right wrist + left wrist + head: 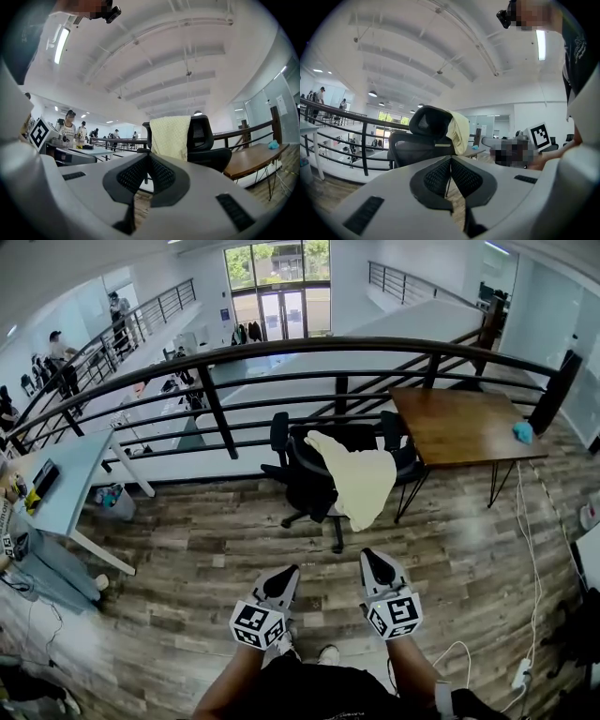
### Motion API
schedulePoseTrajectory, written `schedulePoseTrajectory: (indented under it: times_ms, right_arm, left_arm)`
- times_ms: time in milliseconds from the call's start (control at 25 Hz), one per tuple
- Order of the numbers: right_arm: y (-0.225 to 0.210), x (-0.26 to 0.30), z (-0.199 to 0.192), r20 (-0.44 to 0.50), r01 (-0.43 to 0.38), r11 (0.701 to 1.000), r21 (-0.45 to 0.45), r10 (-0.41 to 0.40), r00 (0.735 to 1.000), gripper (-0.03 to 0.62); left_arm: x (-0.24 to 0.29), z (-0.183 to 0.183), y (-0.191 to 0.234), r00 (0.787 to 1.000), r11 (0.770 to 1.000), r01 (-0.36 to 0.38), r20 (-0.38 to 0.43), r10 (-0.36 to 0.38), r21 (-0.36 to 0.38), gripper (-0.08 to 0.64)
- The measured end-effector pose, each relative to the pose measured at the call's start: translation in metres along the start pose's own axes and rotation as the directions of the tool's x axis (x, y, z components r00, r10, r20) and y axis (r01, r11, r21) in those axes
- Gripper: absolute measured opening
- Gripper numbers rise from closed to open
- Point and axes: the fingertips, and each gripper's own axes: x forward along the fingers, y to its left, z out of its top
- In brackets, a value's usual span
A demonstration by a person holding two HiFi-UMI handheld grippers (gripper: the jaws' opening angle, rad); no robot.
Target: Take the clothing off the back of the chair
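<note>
No legible text, brand or number anywhere. The left gripper (284,574) carries the left marker cube (257,622) and the right gripper (373,561) the right marker cube (394,613): black-and-white square patterns only, no letters. Blue sign (226,314) beside the glass doors (281,313): too small to read. Pale print on the person's dark shirt (576,44): blurred, unreadable.

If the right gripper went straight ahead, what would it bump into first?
Probably the yellow clothing draped over the back of the black chair, straight ahead of the right gripper across some floor, though depth is unclear.
</note>
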Motion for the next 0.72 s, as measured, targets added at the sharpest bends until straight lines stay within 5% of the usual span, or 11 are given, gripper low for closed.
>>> schedulePoseTrajectory:
  times_ms: [640,720]
  right_arm:
    - [-0.011,0.039,0.014,0.001,0.086,0.995,-0.042,-0.086,0.996,0.026]
    - [-0.014,0.045,0.016,-0.002,0.101,0.994,-0.032,-0.101,0.995,0.107]
  left_arm:
    - [0.037,0.014,0.031,0.996,0.996,0.084,0.007,-0.084,-0.006,0.012]
    - [0.042,0.016,0.034,0.995,0.995,0.098,0.007,-0.098,-0.003,0.012]
